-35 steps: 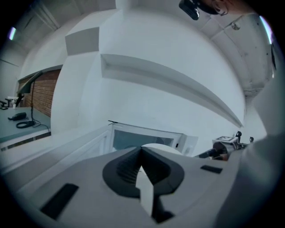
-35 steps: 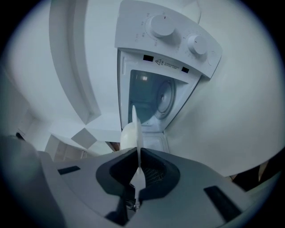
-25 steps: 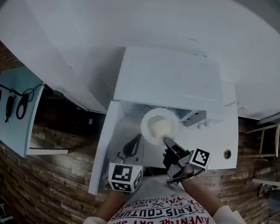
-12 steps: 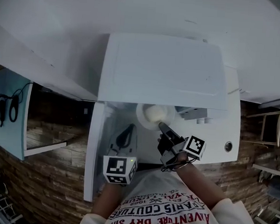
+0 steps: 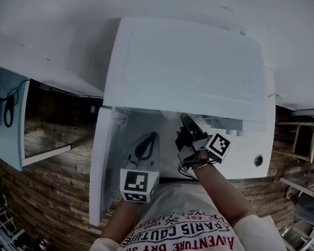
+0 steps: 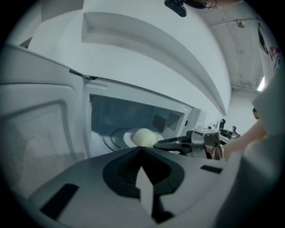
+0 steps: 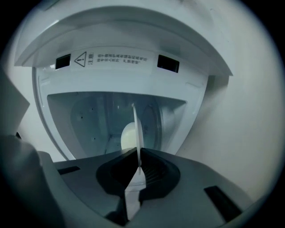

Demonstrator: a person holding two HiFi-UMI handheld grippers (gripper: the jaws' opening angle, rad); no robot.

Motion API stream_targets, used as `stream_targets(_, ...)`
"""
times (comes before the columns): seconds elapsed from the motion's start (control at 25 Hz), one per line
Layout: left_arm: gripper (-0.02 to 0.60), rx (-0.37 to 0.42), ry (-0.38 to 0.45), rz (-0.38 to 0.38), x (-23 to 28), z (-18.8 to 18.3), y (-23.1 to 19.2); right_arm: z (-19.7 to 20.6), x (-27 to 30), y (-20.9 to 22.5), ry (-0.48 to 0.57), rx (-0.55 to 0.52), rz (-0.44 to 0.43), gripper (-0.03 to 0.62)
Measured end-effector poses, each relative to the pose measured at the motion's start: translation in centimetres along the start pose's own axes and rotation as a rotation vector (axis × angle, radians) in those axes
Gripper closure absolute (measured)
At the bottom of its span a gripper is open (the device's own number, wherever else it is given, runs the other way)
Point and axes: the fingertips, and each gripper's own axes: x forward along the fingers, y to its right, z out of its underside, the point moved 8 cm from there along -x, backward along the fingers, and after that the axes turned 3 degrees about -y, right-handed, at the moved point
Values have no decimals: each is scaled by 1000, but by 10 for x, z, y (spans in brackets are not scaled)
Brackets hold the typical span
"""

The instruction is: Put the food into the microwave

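Note:
The white microwave (image 5: 189,65) stands with its door (image 5: 106,161) swung open to the left. My right gripper (image 5: 185,123) reaches into the cavity, shut on the rim of a white plate (image 7: 139,129) that I see edge-on between its jaws. A pale round bun (image 7: 128,136) lies on the plate. In the left gripper view the bun (image 6: 143,136) and plate (image 6: 127,139) are inside the cavity over the turntable, with the right gripper (image 6: 162,143) behind them. My left gripper (image 5: 147,147) hangs in front of the opening, shut and holding nothing. From the head view the plate is hidden under the microwave's top.
The microwave's control panel with a round knob (image 5: 258,160) is right of the opening. A warning label (image 7: 115,59) runs above the cavity. A light-blue board with cables (image 5: 6,116) stands at the left, a wooden chair (image 5: 301,155) at the right.
Both grippers have moved forward and down toward the microwave. The plate with the bun went from in front of the opening into the cavity, out of the head view's sight.

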Motion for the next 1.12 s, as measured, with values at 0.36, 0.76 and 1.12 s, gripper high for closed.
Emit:
stream_targets(0.36,578,65,1,-13,15,-7,-6,-14,20,10,55,-10,28,571)
stream_targets(0.76,578,17,-21,-17,13,-1,-14,-14,34,2,44,-79,66,569)
stream_targets(1.12,578,-6,-15,-13,11,1,-15,-3,41,-11,-7,-289,138,566)
